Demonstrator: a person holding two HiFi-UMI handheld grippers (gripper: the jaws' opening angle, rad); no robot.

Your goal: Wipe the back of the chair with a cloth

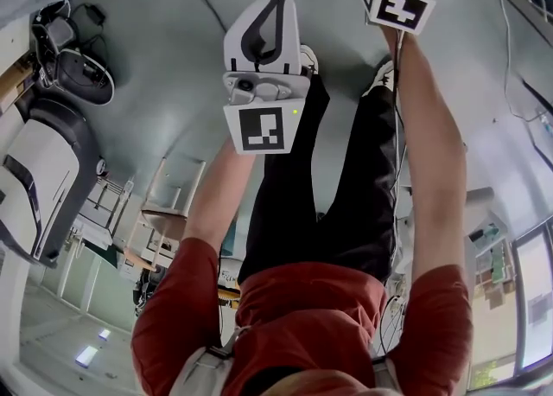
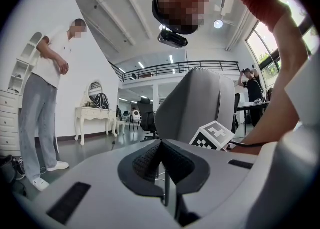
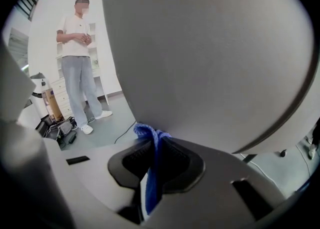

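**Cloth at the chair back, right gripper nearer**

The chair back rose close ahead of the right gripper, filling its view. That gripper was clamped on the blue cloth, whose bunched tip sat at the grey surface; I could not tell whether it touched. The left gripper, jaws together on nothing, stood farther off.

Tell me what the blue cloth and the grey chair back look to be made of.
The cloth: soft knitted or woven fabric, maybe microfibre; it bunches in folds and its surface looks looped and fuzzy. The chair back: smooth matt grey covering, perhaps fabric or faux leather; no weave or shine shows, so I cannot settle which.
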